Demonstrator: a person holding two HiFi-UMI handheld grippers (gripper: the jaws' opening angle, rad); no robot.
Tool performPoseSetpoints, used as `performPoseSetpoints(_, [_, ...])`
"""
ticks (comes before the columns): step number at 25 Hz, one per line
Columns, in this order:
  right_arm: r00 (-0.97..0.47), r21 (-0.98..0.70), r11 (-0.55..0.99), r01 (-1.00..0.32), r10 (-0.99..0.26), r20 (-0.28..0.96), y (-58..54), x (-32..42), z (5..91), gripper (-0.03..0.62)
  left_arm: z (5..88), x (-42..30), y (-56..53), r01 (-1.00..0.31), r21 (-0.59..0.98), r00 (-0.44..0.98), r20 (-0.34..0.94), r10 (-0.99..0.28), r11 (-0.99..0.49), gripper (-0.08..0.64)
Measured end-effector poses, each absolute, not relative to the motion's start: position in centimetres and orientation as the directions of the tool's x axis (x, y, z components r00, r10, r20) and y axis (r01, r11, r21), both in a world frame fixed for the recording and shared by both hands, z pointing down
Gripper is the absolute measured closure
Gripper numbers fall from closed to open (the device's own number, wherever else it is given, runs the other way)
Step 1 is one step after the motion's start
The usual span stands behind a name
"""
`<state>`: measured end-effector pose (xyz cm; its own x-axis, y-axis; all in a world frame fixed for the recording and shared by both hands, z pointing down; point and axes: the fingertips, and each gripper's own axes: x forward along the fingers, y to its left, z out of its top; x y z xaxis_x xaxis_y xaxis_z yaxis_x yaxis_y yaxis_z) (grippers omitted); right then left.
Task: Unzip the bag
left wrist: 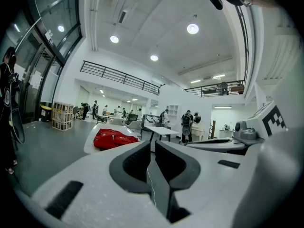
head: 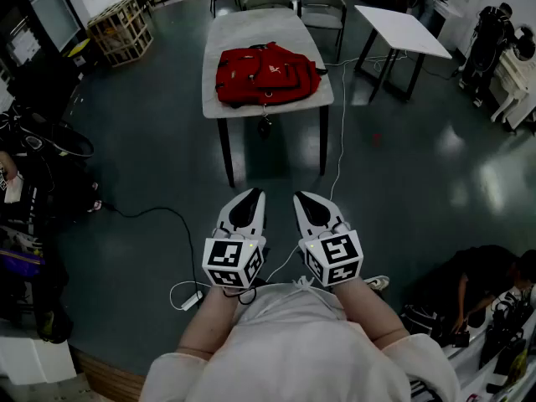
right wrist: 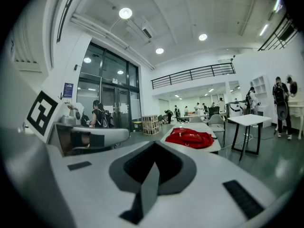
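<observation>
A red backpack lies flat on a grey table some way ahead of me. It shows small and distant as the red backpack in the left gripper view and as the red backpack in the right gripper view. My left gripper and right gripper are held side by side close to my body, well short of the table. Both have their jaws closed together with nothing between them.
A white table stands to the right of the grey one, chairs behind it. A wooden crate sits at the far left. Cables run across the dark floor. Bags and gear lie at the left and lower right.
</observation>
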<state>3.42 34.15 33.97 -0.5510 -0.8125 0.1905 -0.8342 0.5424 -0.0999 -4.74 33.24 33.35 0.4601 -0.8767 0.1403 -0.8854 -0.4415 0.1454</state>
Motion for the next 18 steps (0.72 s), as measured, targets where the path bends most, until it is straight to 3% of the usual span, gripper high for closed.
performPoseSetpoints(5, [-0.546, -0.107, 0.536, -0.838, -0.816, 0.190, 33.4, 3.6, 34.0, 0.566, 32.9, -4.3, 32.7, -0.887, 0.085, 0.461, 0.137, -0.877, -0.453, 0.517])
performPoseSetpoints(18, [-0.523, -0.165, 0.497, -0.852, -0.823, 0.223, 32.3, 4.8, 36.0, 0.565, 34.5, -3.5, 31.5, -0.880, 0.129, 0.473, 0.159, -0.867, -0.456, 0.517])
